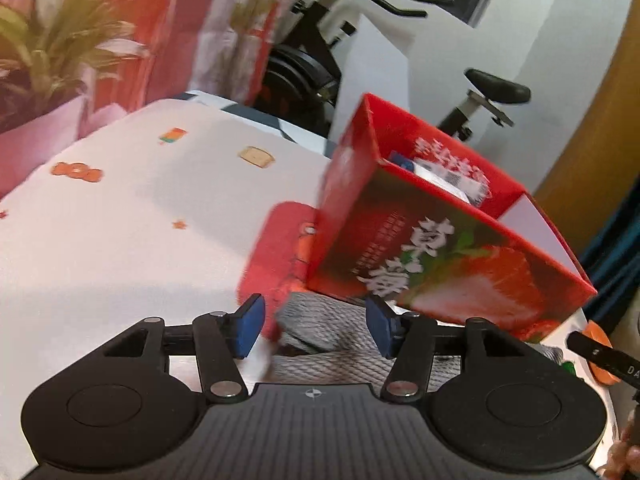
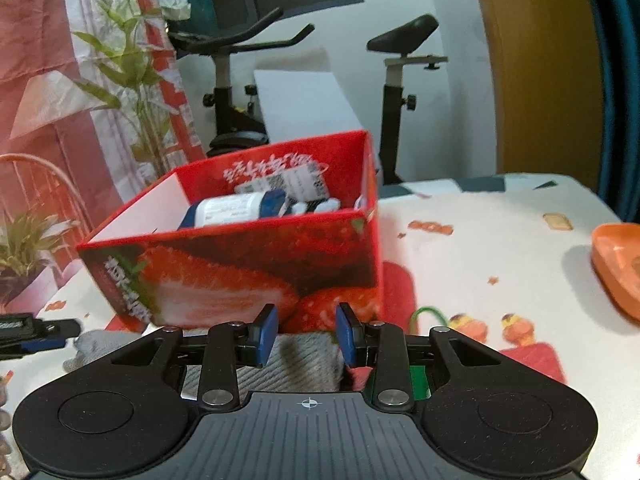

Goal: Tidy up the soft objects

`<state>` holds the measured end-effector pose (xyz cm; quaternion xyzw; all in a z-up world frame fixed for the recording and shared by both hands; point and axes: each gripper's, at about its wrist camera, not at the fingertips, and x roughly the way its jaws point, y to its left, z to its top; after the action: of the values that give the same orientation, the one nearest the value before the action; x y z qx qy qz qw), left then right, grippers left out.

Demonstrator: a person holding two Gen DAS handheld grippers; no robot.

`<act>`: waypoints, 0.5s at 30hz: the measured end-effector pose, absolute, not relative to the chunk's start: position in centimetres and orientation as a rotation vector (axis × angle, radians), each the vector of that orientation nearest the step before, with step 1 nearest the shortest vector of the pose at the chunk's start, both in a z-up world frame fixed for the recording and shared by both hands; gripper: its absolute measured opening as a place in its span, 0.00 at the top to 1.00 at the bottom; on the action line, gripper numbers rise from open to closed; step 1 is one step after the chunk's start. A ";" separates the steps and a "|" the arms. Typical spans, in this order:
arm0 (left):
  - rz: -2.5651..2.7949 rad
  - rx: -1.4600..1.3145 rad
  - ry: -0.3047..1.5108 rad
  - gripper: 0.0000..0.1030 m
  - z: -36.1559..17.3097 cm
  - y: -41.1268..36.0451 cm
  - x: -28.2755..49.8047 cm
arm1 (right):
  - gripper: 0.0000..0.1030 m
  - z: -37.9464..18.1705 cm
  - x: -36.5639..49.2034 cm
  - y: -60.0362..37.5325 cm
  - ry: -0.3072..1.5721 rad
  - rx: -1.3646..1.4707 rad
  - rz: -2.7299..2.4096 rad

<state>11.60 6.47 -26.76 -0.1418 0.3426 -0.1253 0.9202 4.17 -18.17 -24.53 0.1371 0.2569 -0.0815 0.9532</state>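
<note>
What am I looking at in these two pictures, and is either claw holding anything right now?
There is no robot arm here. A person holds a two-finger gripper in each hand, and a wide-angle camera on each one looks forward along its blue-padded fingers. One picture is from the left gripper, the other from the right gripper.

A printed tablecloth covers the surface. On it stands an open red strawberry box with a white bottle inside, and an orange dish sits off to one side. A grey knitted cloth lies in front of the box.

The left gripper's jaws are open with the cloth between them, not pinched. The right gripper's jaws stand narrower around the same cloth, but I cannot tell whether they grip it.
</note>
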 end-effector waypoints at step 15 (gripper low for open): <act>-0.314 -0.292 0.795 0.43 -29.6 4.4 11.4 | 0.50 -27.2 5.7 -16.2 0.635 0.270 -0.071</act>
<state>11.42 4.39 -29.58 -0.1412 0.3843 -0.1515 0.8997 5.74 -16.15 -27.16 0.1324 0.3112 -0.0346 0.9404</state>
